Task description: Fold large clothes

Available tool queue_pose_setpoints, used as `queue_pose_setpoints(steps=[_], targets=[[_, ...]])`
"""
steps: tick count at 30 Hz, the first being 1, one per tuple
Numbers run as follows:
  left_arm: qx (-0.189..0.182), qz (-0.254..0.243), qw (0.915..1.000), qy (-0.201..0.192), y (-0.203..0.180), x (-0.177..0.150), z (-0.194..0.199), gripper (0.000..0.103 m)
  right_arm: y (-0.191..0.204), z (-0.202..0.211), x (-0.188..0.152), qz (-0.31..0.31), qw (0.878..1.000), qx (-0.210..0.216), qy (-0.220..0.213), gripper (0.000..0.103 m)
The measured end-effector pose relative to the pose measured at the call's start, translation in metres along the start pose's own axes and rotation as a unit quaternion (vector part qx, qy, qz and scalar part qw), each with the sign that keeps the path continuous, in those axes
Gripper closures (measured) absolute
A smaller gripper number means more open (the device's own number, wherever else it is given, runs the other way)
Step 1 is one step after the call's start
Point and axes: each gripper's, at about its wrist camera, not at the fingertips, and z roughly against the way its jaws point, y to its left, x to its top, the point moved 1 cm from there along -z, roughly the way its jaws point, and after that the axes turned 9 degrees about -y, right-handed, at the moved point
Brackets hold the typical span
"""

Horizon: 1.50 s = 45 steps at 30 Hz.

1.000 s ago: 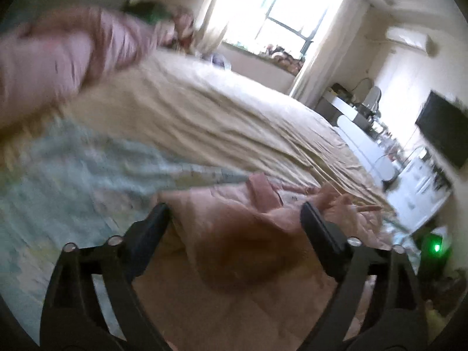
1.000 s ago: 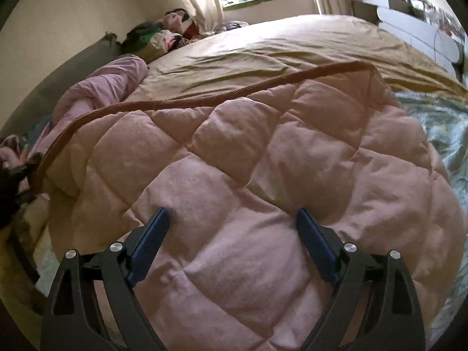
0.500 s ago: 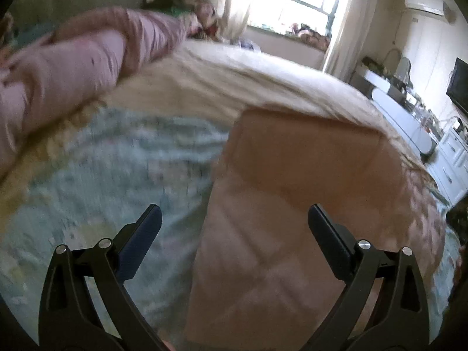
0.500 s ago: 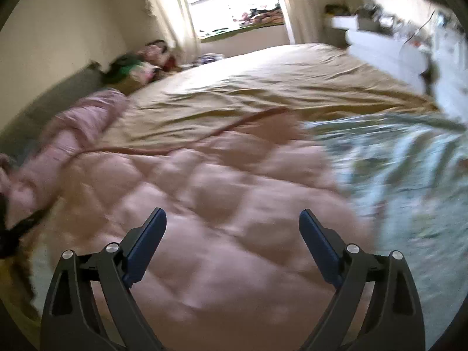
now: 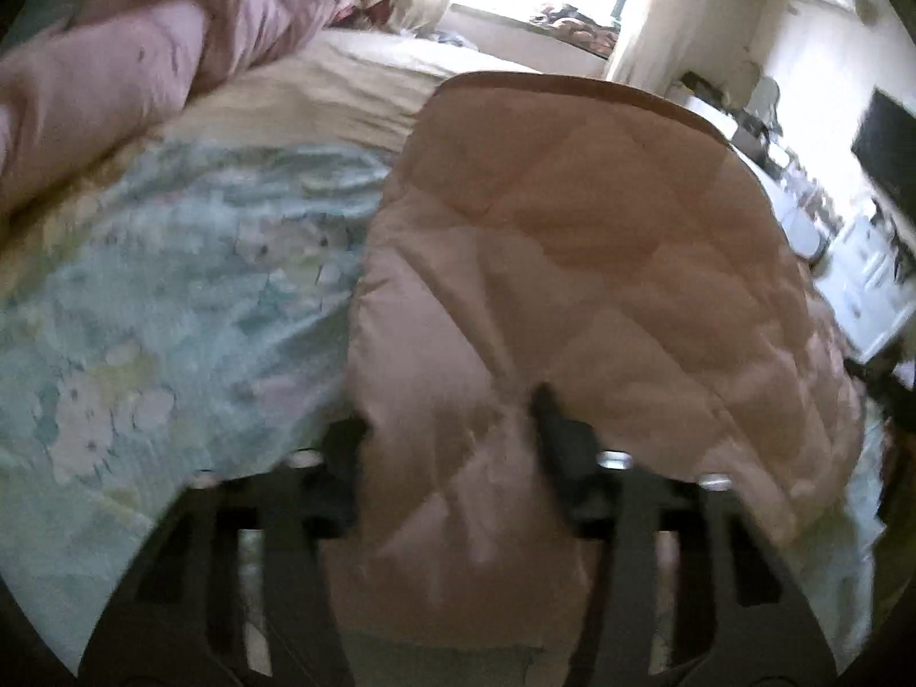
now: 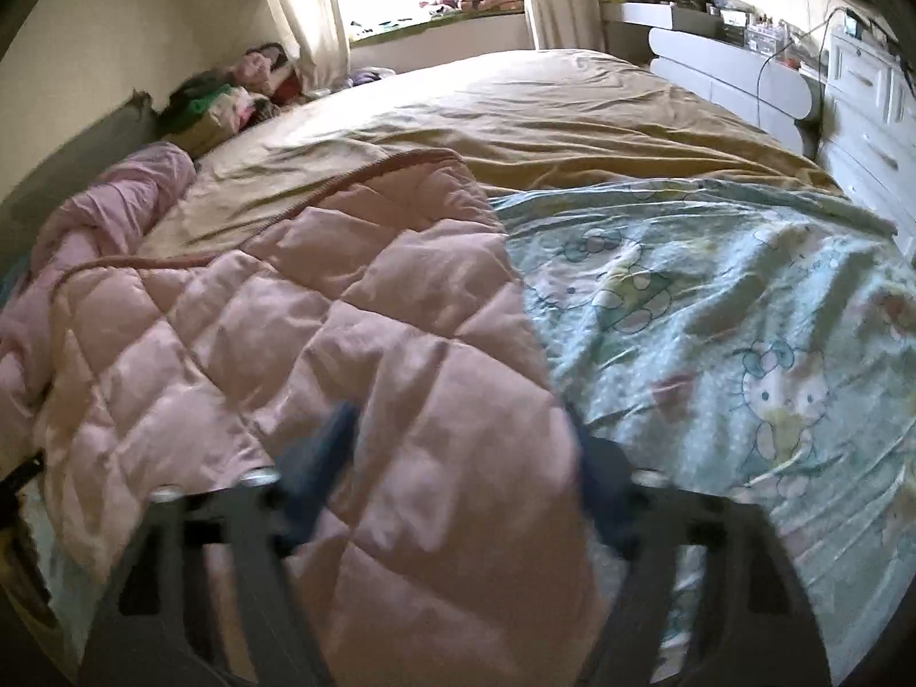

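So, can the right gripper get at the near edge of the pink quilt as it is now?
Probably yes. The right gripper has just been closing, and the pink quilt already bulges between its fingers, with nothing lying over it.

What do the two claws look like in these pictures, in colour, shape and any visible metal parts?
Both are blurred. The left claw has a black frame of flat bars with open slots, two dark fingers and small silver bolt heads. The right claw has the same black slotted frame and silver bolts; its fingers look dark blue. No cables, markings, hands or sleeves show.
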Motion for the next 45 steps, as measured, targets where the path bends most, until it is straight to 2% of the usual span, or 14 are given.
queue_pose_setpoints(steps=[1, 2, 5, 9, 14, 21, 26, 30, 37, 39, 40, 41, 44, 45], targets=[[0.008, -0.016, 0.9998, -0.011, -0.005, 0.004, 0.002, 0.079, 0.002, 0.001, 0.002, 0.000, 1.000, 0.005, -0.004, 0.072], [0.014, -0.023, 0.9994, -0.021, -0.009, 0.009, 0.005, 0.085, 0.005, 0.003, 0.005, -0.001, 1.000, 0.009, -0.014, 0.076], [0.018, -0.016, 0.9986, -0.048, -0.013, 0.029, 0.012, 0.087, 0.010, 0.009, 0.018, -0.009, 0.999, -0.006, -0.044, 0.082], [0.026, -0.016, 0.9973, -0.067, -0.014, 0.055, 0.009, 0.087, 0.011, 0.006, 0.041, -0.040, 0.997, -0.013, -0.068, 0.083], [0.030, 0.003, 0.9982, -0.052, -0.007, 0.065, -0.015, 0.087, 0.007, -0.026, 0.059, -0.062, 0.996, -0.040, -0.050, 0.083], [0.049, -0.031, 0.9980, -0.024, -0.004, 0.052, -0.051, 0.085, 0.000, -0.067, 0.043, -0.077, 0.995, -0.068, -0.008, 0.083], [0.039, -0.020, 0.9990, -0.010, 0.009, 0.044, -0.066, 0.084, -0.002, -0.086, 0.030, -0.063, 0.996, -0.064, 0.018, 0.077], [0.040, -0.020, 0.9990, -0.010, 0.006, 0.038, -0.067, 0.083, -0.004, -0.089, 0.022, -0.057, 0.996, -0.061, 0.015, 0.074], [0.050, -0.015, 0.9986, -0.011, 0.005, 0.037, -0.061, 0.077, -0.003, -0.082, 0.018, -0.054, 0.996, -0.073, 0.015, 0.062], [0.057, -0.013, 0.9982, -0.010, 0.005, 0.038, -0.059, 0.074, -0.002, -0.077, 0.017, -0.047, 0.995, -0.087, 0.016, 0.043], [0.063, -0.013, 0.9979, -0.010, 0.005, 0.038, -0.057, 0.068, -0.004, -0.073, 0.017, -0.049, 0.994, -0.098, 0.016, 0.027], [0.071, -0.015, 0.9973, -0.010, 0.005, 0.038, -0.055, 0.059, -0.008, -0.068, 0.016, -0.056, 0.993, -0.100, 0.014, 0.020], [0.090, -0.007, 0.9959, -0.011, 0.009, 0.039, -0.048, 0.036, -0.019, -0.055, 0.011, -0.084, 0.993, -0.077, 0.012, 0.011], [0.091, 0.002, 0.9958, -0.011, 0.011, 0.040, -0.043, 0.032, -0.022, -0.049, 0.009, -0.091, 0.993, -0.068, 0.011, 0.009]])
